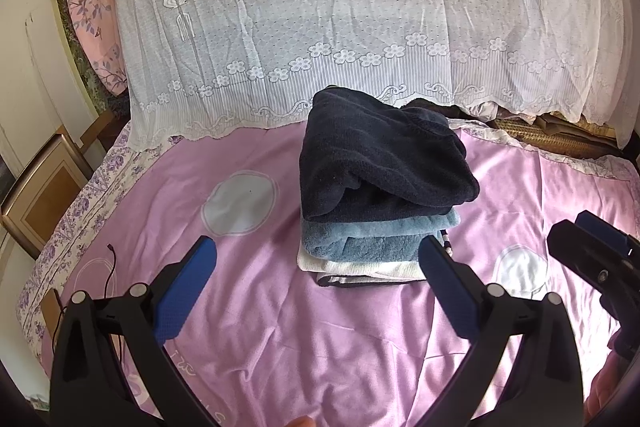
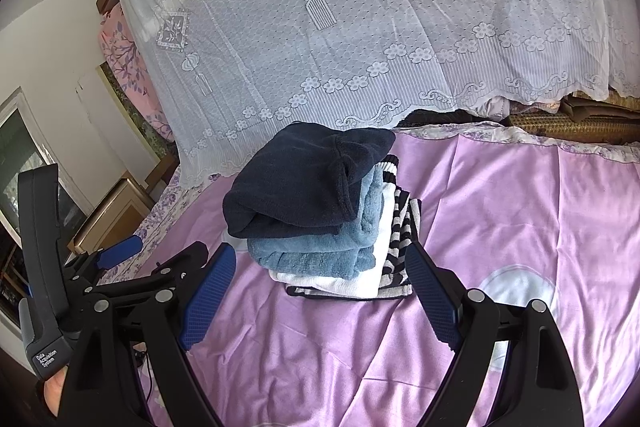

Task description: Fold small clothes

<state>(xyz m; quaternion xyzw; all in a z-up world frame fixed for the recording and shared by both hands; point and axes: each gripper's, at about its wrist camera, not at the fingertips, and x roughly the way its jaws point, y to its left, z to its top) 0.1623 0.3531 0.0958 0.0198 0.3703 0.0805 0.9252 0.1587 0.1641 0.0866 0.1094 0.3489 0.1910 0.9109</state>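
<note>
Two grippers frame the foreground, each with black arms and blue ribbed pads: the left gripper (image 1: 316,261) and the right gripper (image 2: 320,265) both stand with jaws spread wide and nothing between the pads. Both hang above the pink-lilac satin bedspread (image 1: 320,347), just short of the stack of folded small clothes (image 1: 380,195), which serves here as the landmark. Neither gripper touches the stack.

The stack rests on the bedspread, square and upright. Its lowest layer is a black-and-white striped knit garment (image 2: 400,243); on that lies a white folded cloth (image 2: 340,281), then a light blue plush garment (image 2: 316,255), and uppermost a dark navy fleece garment (image 2: 304,183), slightly rumpled at its folded edge. Left of the stack, a pale grey printed disc (image 1: 240,203) marks the bedspread. Beyond the stack hangs a white lace cover (image 1: 360,27) draped over bulky bedding; left of that, a pink floral pillow (image 1: 92,7).

Step in hand, as judged: folding appears complete, since no unfolded garment shows on the bedspread in either view. The next move probably calls for either withdrawing both grippers clear of the stack or, if a further garment lies out of frame, reaching for it without brushing the navy top layer, which could slide off the plush beneath.
</note>
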